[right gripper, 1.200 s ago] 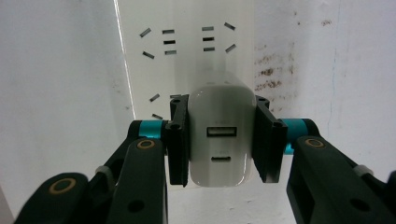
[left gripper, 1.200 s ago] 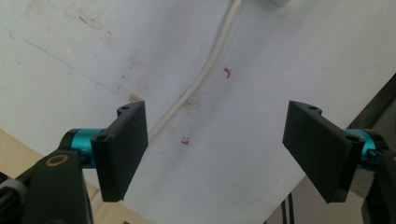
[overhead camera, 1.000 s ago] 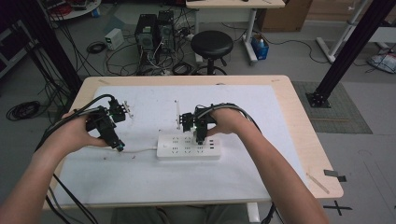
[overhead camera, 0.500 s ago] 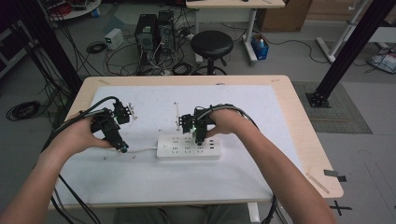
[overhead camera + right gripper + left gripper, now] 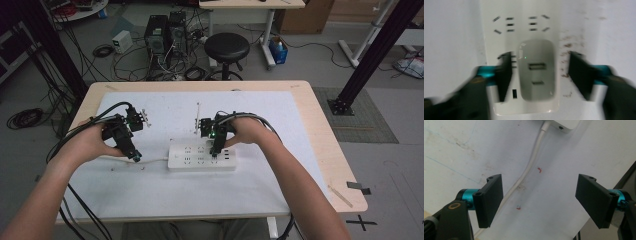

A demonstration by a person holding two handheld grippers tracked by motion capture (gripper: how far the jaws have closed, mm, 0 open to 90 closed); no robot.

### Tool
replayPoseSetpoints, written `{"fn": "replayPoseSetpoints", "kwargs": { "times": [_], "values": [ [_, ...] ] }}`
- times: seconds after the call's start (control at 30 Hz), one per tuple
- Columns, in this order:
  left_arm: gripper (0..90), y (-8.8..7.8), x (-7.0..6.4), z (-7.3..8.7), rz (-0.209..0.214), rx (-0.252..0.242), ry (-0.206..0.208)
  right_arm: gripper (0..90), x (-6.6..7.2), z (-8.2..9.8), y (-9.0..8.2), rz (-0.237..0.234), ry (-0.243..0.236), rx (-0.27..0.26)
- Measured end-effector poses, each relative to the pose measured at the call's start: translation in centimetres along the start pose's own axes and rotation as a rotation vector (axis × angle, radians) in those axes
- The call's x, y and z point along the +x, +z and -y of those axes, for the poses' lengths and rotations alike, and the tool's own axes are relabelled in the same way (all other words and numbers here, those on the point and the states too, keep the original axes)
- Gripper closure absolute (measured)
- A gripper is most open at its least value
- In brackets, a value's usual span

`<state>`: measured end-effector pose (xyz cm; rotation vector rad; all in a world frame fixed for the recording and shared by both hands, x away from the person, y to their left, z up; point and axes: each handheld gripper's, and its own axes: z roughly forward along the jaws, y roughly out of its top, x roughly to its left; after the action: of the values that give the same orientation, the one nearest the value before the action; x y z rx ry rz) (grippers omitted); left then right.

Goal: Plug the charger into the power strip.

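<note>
White plastic charger [image 5: 537,72] sits plugged into the power strip [image 5: 200,156] mid-table; our right tool [image 5: 539,75] has just been opening and, though blurred, seems clear. Left tool [image 5: 540,200] stands wide, empty. Lifting crooked could snag the charger loose.

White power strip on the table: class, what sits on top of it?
A white USB charger is plugged into the power strip, between the open jaws of the right gripper. The sockets beneath the charger are covered.
</note>
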<state>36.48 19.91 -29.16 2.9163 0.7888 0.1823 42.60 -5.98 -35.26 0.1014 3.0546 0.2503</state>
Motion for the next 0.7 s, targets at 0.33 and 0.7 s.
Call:
{"fn": "replayPoseSetpoints", "kwargs": {
  "times": [0.33, 0.7],
  "values": [
    [20.0, -1.0, 1.1, -0.3, -0.028, -0.030, -0.003, 20.8, -0.2, 8.3, -8.7, 0.142, 0.510, -0.104],
    [19.8, -1.5, 1.4, -1.9, -0.047, -0.043, 0.022, 20.8, 1.0, 15.0, -10.0, 0.130, 0.819, -0.027]
  ]
}}
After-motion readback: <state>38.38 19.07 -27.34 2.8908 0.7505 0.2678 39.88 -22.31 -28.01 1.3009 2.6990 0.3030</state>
